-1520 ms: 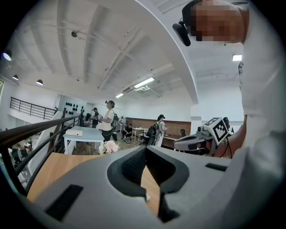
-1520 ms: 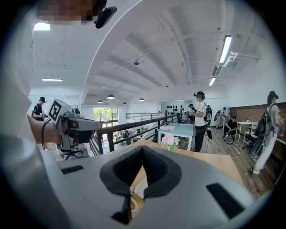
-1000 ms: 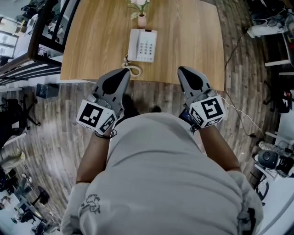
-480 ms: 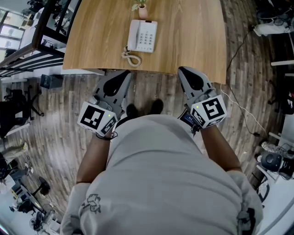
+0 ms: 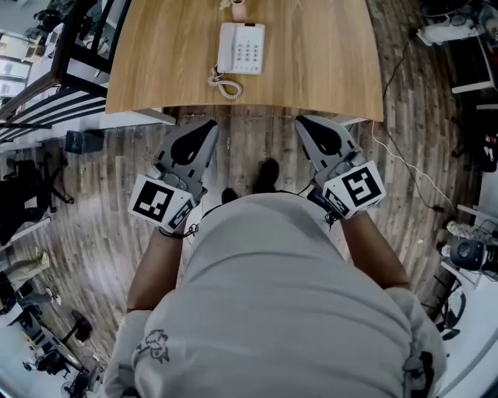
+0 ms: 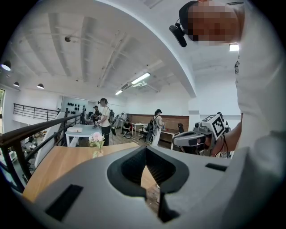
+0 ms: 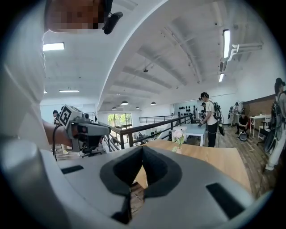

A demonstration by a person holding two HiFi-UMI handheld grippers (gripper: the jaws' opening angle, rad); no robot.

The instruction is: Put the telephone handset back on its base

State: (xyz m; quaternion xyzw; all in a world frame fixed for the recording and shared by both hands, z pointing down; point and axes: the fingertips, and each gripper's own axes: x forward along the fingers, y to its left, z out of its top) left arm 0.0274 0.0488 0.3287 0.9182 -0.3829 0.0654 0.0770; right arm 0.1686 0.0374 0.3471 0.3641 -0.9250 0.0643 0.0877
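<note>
A white telephone sits at the far middle of the wooden table. Its handset lies along the left side of the base, and the coiled cord trails toward the table's near edge. Both grippers hang over the floor, short of that edge and apart from the phone. My left gripper is shut and holds nothing. So is my right gripper, level with it to the right. In both gripper views the jaws hide the phone.
A small vase with flowers stands just behind the phone. A black railing runs along the table's left side. Cables lie on the wood floor at right. People stand at distant tables.
The table and phone have slid up and away in the head view. Both grippers, which reached the table's near edge a second ago, are now back over the floor, still shut.
</note>
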